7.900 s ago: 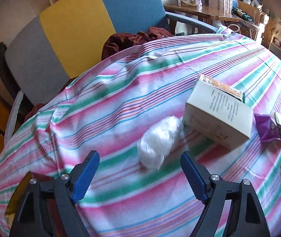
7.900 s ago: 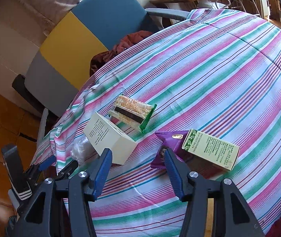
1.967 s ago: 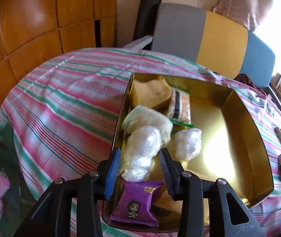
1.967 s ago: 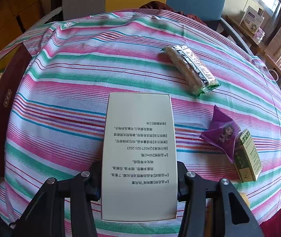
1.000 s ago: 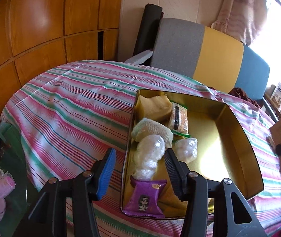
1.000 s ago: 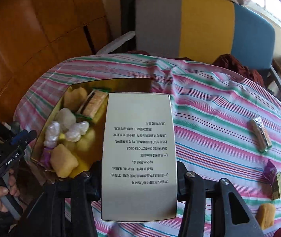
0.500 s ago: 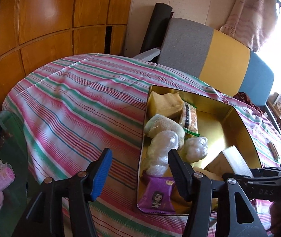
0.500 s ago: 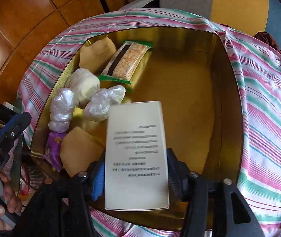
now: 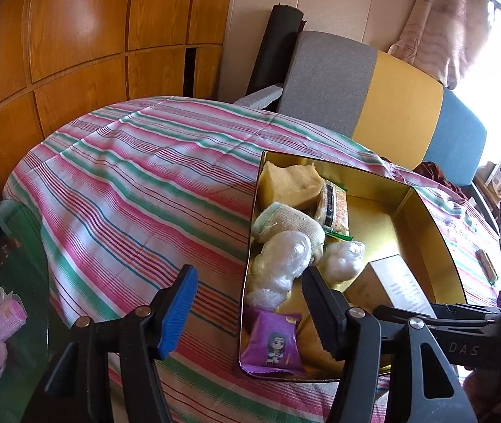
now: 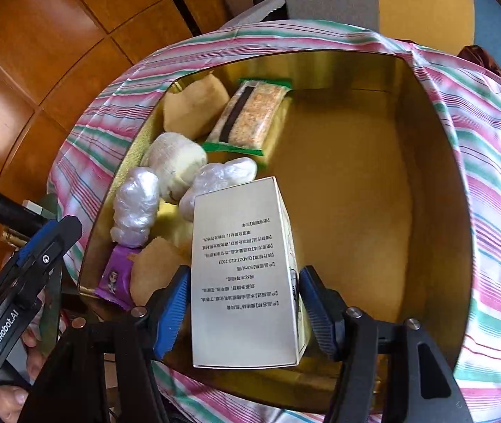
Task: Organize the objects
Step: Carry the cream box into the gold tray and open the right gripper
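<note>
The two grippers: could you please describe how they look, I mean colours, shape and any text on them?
Both are black clamp-like frames with silver rivets. The left gripper and the right gripper each have two fingers with ribbed blue pads. In the right wrist view, the left one's body reads "GenRobot.AI" in white. A bare hand holds it; no cables are visible.

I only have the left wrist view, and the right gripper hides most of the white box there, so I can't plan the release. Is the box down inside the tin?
Observer: The right wrist view shows the white box within the gold tin's walls, printed face up, between the right gripper's pads.
Operator: Are the pads pressing it?
Observer: I cannot tell. They sit right at its sides, with no clear gap.
Operator: Is anything against it?
Observer: Its far corner meets a plastic-wrapped bundle.
</note>
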The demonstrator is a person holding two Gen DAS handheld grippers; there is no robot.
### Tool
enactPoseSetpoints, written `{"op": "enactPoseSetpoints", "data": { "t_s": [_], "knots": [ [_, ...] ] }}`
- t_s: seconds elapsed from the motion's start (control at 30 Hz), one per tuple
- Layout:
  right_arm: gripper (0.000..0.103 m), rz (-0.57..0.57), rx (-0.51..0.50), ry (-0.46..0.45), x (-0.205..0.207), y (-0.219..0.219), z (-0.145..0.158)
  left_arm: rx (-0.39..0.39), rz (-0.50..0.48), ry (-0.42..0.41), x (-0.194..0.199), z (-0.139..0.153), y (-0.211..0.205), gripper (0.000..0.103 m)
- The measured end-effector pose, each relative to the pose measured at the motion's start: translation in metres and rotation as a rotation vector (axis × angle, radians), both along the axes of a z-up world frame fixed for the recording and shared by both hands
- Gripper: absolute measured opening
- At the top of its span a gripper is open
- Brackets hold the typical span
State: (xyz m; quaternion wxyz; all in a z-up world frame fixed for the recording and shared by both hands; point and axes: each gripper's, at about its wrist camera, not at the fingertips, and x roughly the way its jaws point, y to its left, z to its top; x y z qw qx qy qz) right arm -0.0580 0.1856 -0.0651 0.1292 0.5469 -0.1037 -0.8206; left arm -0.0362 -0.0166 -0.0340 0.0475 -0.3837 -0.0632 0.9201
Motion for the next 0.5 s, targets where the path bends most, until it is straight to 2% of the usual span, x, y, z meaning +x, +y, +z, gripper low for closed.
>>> {"op": "enactPoseSetpoints", "data": {
  "t_s": [0.2,0.5],
  "knots": [
    [0.067,-0.006,-0.019,0.032,0.009,0.008,0.008,-0.013,-0.010,0.010,0.002,0.004,0.005,0.065],
    [0.067,-0.038,0.032,0.131,0.030,0.022,0.034,-0.056,-0.033,0.047,0.010,0.013,0.016,0.067]
  ]
}}
